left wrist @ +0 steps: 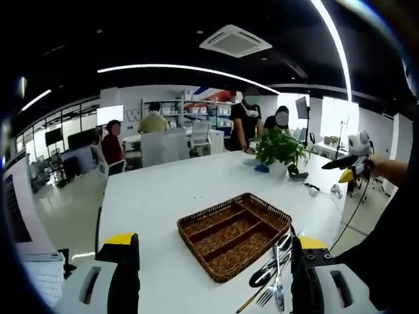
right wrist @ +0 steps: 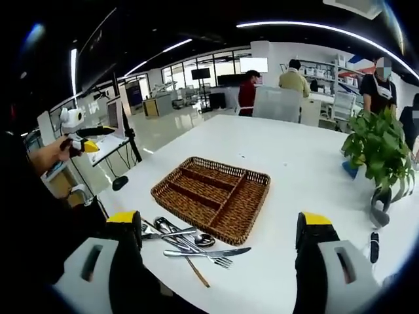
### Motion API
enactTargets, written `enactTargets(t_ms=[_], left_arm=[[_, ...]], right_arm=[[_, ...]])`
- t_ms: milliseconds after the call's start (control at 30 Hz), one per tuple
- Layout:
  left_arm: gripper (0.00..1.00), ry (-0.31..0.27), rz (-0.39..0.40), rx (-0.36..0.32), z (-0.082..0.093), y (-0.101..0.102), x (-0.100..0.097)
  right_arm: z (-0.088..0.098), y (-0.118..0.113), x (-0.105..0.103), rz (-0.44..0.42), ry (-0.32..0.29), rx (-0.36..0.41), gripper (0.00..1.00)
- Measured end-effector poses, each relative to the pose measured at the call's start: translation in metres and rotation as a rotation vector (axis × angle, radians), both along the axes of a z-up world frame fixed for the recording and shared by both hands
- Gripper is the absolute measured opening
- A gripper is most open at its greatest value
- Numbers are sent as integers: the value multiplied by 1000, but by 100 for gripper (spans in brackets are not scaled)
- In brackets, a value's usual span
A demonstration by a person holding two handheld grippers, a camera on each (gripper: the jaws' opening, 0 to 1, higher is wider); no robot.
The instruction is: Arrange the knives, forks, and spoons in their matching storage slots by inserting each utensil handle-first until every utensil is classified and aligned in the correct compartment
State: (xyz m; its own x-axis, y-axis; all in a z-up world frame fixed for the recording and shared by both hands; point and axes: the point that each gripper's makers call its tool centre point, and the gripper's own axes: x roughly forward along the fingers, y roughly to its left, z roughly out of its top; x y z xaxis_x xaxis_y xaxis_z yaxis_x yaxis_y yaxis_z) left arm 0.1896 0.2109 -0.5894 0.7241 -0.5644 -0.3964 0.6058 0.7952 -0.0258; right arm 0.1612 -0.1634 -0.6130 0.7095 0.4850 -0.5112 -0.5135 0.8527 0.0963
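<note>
Utensils: a loose pile of metal knives, forks and spoons (right wrist: 190, 243) lies on the white table (right wrist: 288, 170), just beside the near corner of the tray; in the left gripper view the same pile (left wrist: 273, 268) sits by the tray's right-hand corner, close to the right jaw.
Tray: a brown wicker tray (right wrist: 213, 196) with several long compartments and one crosswise one, all holding nothing; it rests flat on the table, seen also in the left gripper view (left wrist: 234, 233).
Left gripper: the left gripper (left wrist: 216, 278) hovers above the table with its jaws spread wide, nothing between them, tray in the gap ahead.
Right gripper: the right gripper (right wrist: 219, 252) also stands released, jaws far apart, not touching the pile that lies between them.
Plant: a green potted plant (right wrist: 380, 154) stands on the table well apart from the tray, on the far side.
Room: an open office; several people (left wrist: 154, 121) sit or stand at desks beyond the table, under long ceiling light strips (left wrist: 190, 69).
</note>
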Motion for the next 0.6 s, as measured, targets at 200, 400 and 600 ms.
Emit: enactTargets(t_ms=[200, 400, 600], left_arm=[[100, 22, -23, 28, 3, -40, -10], [100, -16, -33, 69, 11, -67, -20], [100, -42, -37, 84, 29, -84, -24]], right_arm=[[-6, -14, -6, 93, 1, -46, 100], [-9, -31, -7, 147, -32, -37, 100], [-8, -40, -10, 167, -39, -35, 100]])
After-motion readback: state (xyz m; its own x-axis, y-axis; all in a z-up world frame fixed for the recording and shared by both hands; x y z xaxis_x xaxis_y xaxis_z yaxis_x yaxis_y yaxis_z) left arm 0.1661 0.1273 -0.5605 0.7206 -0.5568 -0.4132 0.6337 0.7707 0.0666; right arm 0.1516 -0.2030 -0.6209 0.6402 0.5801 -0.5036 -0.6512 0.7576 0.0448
